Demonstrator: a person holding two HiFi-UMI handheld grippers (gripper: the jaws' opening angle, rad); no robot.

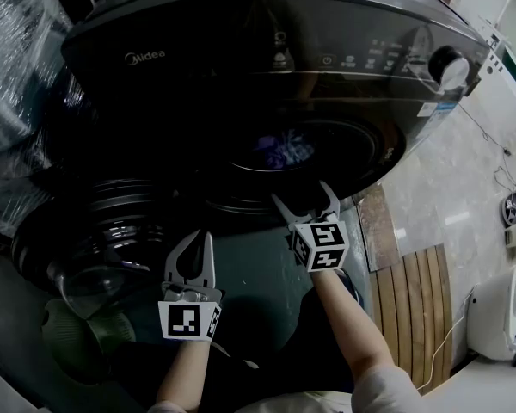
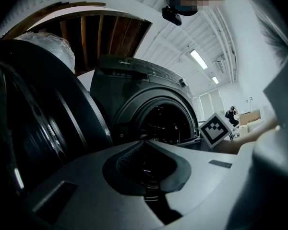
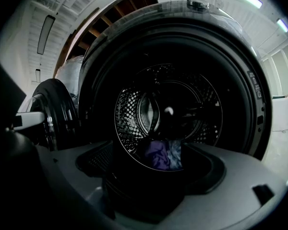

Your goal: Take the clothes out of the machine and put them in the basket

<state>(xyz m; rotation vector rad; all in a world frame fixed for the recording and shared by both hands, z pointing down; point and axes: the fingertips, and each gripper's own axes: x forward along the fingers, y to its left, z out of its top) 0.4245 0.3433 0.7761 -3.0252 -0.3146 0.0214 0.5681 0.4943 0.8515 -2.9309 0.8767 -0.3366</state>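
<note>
I found the purple clothes (image 3: 162, 155) lying low in the drum (image 3: 134, 114) of the machine (image 1: 241, 24). I judged them soft, light and limp, best pinched at a raised fold. The right tool (image 1: 303, 194) stood wide and empty; the left tool (image 1: 202, 241) likewise.

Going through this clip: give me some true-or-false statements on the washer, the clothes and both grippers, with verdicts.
1. The door is open. True.
2. The right gripper grips a garment. False: its jaws stand apart and empty, outside the drum.
3. Purple clothes lie in the drum. True.
4. The left gripper reaches inside the drum. False: it is outside, by the door, jaws apart.
</note>
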